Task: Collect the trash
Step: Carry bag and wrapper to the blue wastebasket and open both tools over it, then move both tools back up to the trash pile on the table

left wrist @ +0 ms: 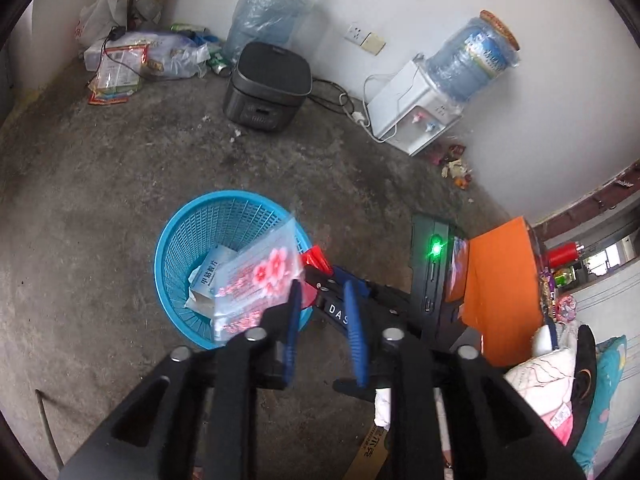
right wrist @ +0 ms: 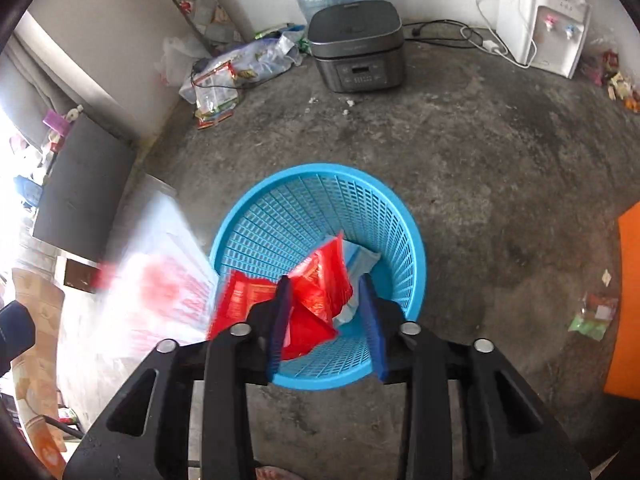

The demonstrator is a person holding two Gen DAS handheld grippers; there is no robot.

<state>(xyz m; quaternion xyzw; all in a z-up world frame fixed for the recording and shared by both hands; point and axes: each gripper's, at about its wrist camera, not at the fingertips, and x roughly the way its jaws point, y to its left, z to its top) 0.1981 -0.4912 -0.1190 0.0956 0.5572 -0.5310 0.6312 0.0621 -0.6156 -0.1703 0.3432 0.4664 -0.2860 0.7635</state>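
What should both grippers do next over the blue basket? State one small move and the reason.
Probably lift both clear. The left gripper and right gripper stand open above the blue basket, with the clear flowered bag and red wrapper already loose over its mouth, seemingly dropping in.

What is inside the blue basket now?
In the blue basket lie a white medicine box and a pale wrapper. A red packet and a clear flowered bag above it hide the rest.

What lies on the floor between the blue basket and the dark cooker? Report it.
Mostly bare concrete between blue basket and dark cooker, save a few small white scraps near the cooker, in the right wrist view.
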